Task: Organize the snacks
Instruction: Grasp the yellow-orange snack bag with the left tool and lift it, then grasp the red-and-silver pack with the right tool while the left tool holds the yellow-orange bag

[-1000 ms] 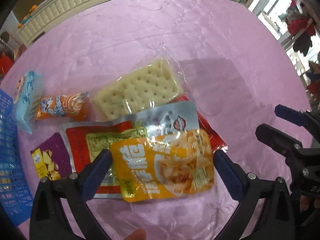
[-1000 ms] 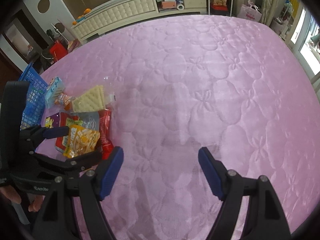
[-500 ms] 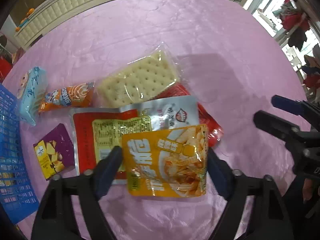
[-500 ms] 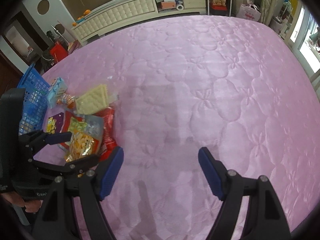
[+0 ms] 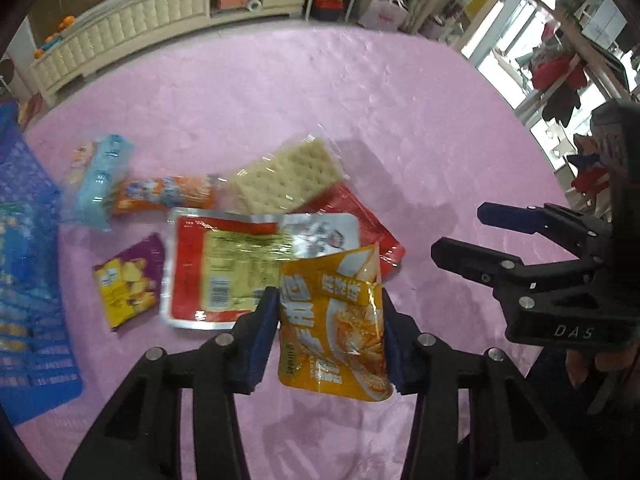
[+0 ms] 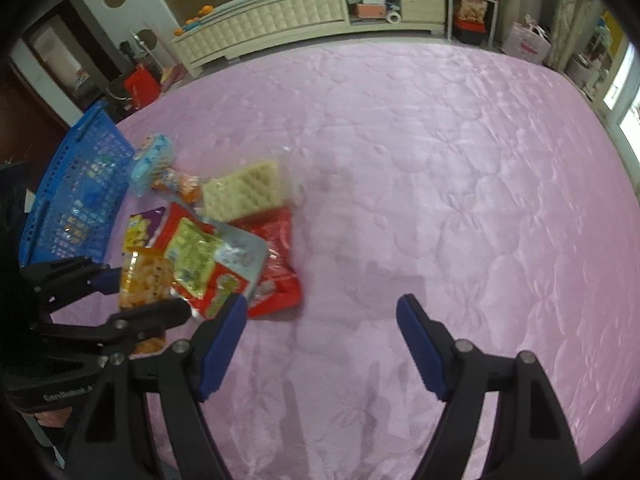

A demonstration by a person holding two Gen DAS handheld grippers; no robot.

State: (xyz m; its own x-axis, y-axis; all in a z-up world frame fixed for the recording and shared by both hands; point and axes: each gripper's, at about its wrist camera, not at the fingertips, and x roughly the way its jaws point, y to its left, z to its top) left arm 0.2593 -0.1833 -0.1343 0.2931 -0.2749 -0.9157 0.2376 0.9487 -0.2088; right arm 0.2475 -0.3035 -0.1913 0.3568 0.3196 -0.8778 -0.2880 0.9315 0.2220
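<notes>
Left wrist view, left tool (image 5: 330, 322) closing, now clamped on yellow snack packet (image 5: 334, 320), lifted; right tool (image 6: 322, 344) unchanged, apart, empty

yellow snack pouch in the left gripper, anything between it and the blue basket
Nothing visible blocks it. The yellow foil snack pouch, lifted in the closing left gripper, hangs above the purple packet and red-and-silver packet lying toward the blue plastic basket.

Beyond my pink quilted bedspread (image 6: 440, 184) stands a long cream tufted cabinet (image 6: 280, 16) with open shelves. Daylight enters through windows (image 5: 504, 64) at right; what may be clothes (image 5: 560, 76) hang there.
</notes>
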